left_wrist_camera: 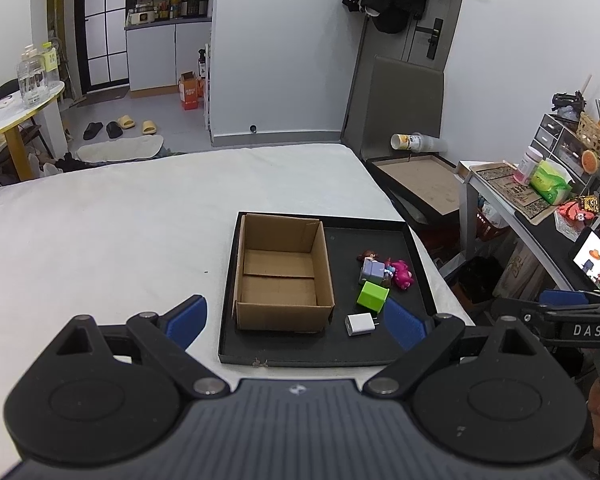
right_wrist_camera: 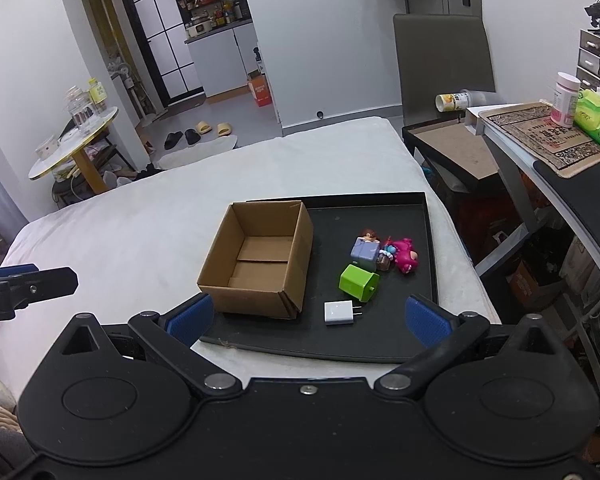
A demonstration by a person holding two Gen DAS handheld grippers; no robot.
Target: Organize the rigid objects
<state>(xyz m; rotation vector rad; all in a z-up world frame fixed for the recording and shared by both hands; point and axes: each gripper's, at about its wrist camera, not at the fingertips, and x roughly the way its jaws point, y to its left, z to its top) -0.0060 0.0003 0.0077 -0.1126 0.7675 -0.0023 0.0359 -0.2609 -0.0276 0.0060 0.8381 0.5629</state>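
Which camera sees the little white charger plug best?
The right wrist view: the small white charger plug lies clear on the black tray, prongs showing. The left wrist view shows it smaller, beside a blue finger.

a black tray (right_wrist_camera: 430, 240) lies on a white bed (right_wrist_camera: 180, 208). an empty cardboard box (right_wrist_camera: 256, 264) sits at its left. to the right lie a white charger (right_wrist_camera: 340, 313), green charger (right_wrist_camera: 358, 283) and pink toy (right_wrist_camera: 406, 256). the right gripper (right_wrist_camera: 306, 320) hovers near, jaws wide apart.

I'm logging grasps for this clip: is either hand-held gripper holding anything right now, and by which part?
Nothing is held. The left hand-held gripper and right hand-held gripper both stand open above the black tray, short of the white charger.
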